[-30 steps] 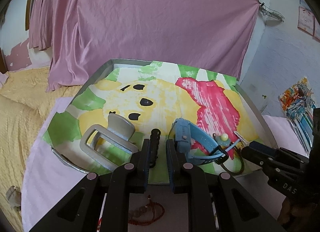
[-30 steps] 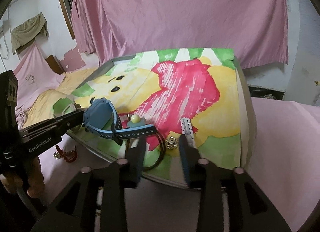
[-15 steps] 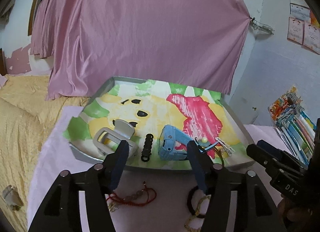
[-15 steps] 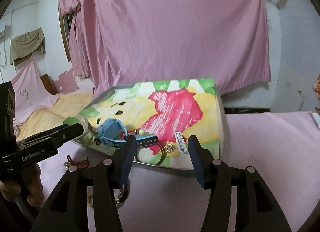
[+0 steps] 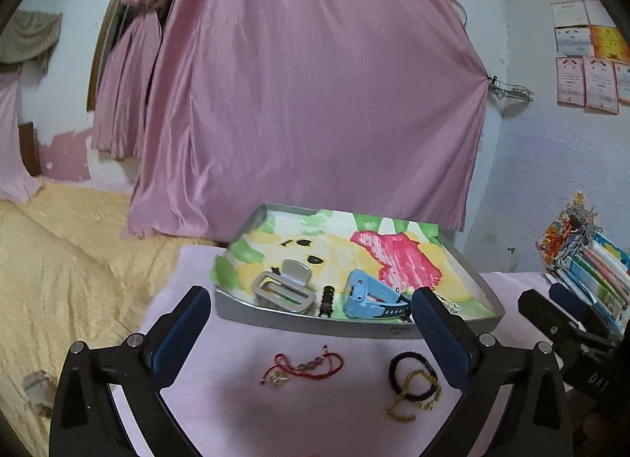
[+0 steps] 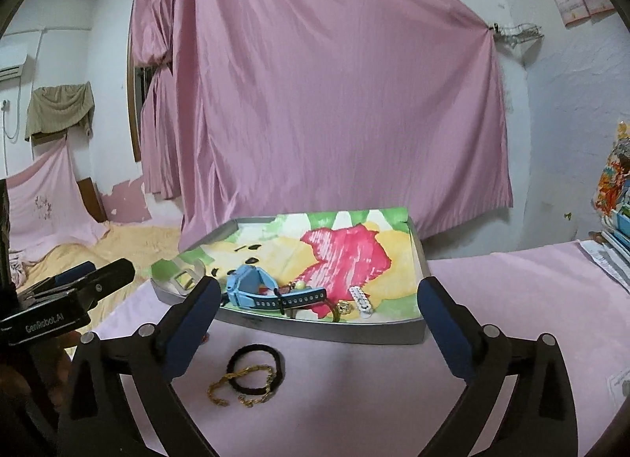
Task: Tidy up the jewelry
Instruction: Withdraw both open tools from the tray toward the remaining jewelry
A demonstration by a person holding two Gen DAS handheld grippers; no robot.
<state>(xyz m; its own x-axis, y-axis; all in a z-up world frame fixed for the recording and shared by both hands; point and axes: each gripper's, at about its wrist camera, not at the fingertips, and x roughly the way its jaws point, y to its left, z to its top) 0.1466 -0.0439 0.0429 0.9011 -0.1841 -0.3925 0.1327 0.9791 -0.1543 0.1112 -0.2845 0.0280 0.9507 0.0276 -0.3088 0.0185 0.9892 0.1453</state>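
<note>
Hovering wide open & empty, left gripper point(image 5: 311, 323) and right gripper point(image 6: 319, 311) look between picks: nxt likely red bracelet point(image 5: 302, 367) lower centre or gold chain point(image 6: 240, 385) w/ black hair tie point(image 6: 256, 368), then tray point(image 6: 291, 328) mid-frame w/ blue watch point(image 6: 252, 291).

Bedroom: bed point(image 5: 67, 260), pink curtains point(image 5: 315, 102)

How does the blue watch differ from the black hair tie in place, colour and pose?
The blue watch lies inside the tray; the black hair tie lies on the pink cloth in front of it. The watch is light blue with a dark strap, the tie plain black. The watch stands on edge; the tie lies flat, crossed by a gold chain. Neither is held.
</note>
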